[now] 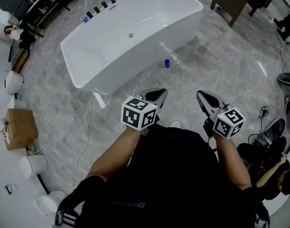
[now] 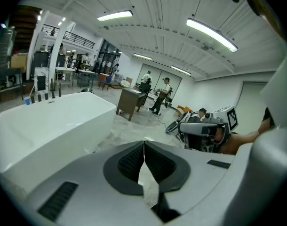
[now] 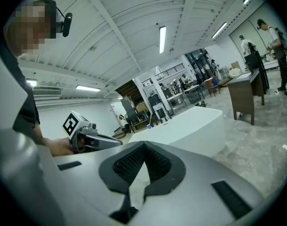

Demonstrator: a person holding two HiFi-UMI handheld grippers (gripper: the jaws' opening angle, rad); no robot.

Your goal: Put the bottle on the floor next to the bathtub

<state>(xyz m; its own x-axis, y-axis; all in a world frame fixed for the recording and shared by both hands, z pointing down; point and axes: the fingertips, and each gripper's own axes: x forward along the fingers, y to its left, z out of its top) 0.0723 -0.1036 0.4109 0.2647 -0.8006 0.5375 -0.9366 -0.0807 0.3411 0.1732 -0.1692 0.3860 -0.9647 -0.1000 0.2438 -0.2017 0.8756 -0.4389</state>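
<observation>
The left gripper (image 1: pixel 157 95) and right gripper (image 1: pixel 204 96) both have their jaws pressed together with nothing between them. The bottle (image 1: pixel 167 62), clear with a blue cap, lies on the floor ahead of the left gripper, just beside the white bathtub (image 1: pixel 135 56). Each gripper's cube carries black-and-white square markers. The white print on the person's shirt (image 1: pixel 128 204) is too small to read.

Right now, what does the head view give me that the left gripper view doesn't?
Head view only: the clear bottle with a blue end on the grey stone floor beside the white freestanding bathtub, and a brown cardboard box. I cannot make the bottle out in the left gripper view.
Left gripper view only: the long ceiling light strips, and the left tool's pads close up, shut with nothing between them.
Both: the bathtub and the right tool.
</observation>
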